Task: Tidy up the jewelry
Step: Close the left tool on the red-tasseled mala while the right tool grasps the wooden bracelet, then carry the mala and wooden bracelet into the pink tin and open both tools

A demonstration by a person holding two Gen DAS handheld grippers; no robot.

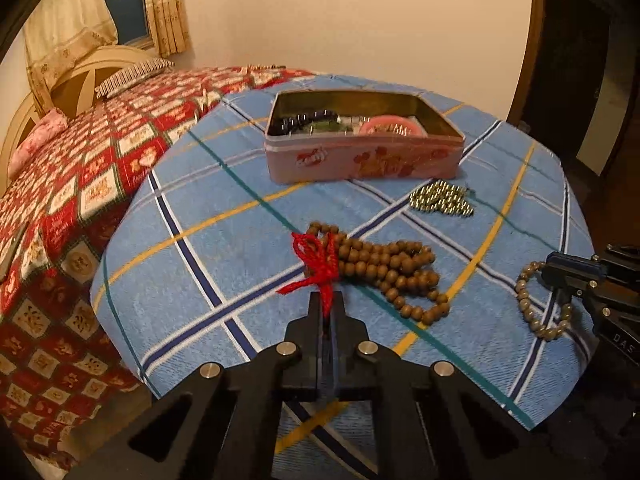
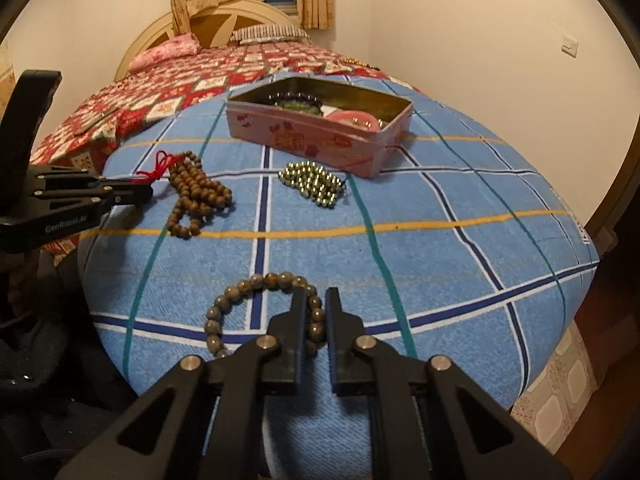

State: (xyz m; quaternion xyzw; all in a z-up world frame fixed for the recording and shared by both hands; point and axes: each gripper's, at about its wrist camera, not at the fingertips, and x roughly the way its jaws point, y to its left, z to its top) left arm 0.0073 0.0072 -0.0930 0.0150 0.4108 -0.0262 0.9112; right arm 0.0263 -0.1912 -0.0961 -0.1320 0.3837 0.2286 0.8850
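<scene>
A brown wooden bead necklace with a red tassel lies on the blue checked cloth. My left gripper is shut on the red tassel's cord; it shows at the left of the right wrist view. A grey-brown bead bracelet lies near the front edge. My right gripper straddles the bracelet's right side, its jaws a narrow gap apart with beads between them. A pile of gold beads lies before the open pink tin, which holds dark beads and a pink bangle.
A bed with a red patterned quilt and pillows lies to the left and behind. The cloth-covered surface drops off at its rounded front and right edges. A wooden door frame stands at the right.
</scene>
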